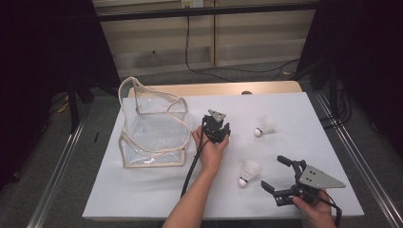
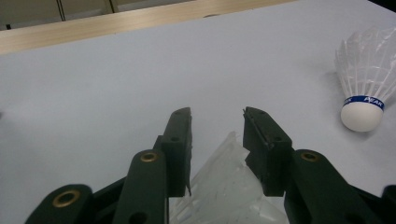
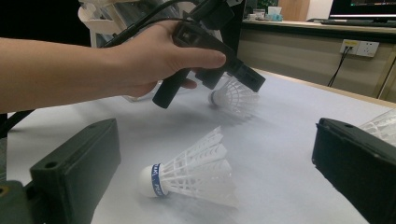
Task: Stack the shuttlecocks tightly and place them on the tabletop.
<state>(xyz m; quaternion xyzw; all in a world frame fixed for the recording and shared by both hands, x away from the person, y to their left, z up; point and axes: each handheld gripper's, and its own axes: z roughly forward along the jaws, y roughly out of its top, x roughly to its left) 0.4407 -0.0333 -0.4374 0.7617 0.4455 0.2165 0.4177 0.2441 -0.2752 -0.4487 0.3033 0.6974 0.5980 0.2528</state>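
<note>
1. The left tongs [image 1: 219,135] are hovering low over the middle of the white tabletop [image 1: 157,190], pointing away from the person.
2. A white feather shuttlecock [image 2: 229,186] is lying between the left tongs' jaws, skirt toward the tips. The jaws are standing narrowly apart, and I cannot tell whether the pads are pressing the feathers.
3. From the right gripper view, that shuttlecock is resting on the tabletop under the left hand [image 3: 140,60].
4. The right tongs [image 1: 278,173] are sitting near the front right corner with jaws spread wide, holding nothing.
5. A second shuttlecock [image 1: 249,172] is lying on its side just beside the right tongs, cork end toward the person.
6. A third shuttlecock [image 1: 264,126] is lying farther back, to the right of the left tongs.
7. A clear plastic bag [image 1: 151,128] with beige trim is standing open on the tabletop's left side.
</note>
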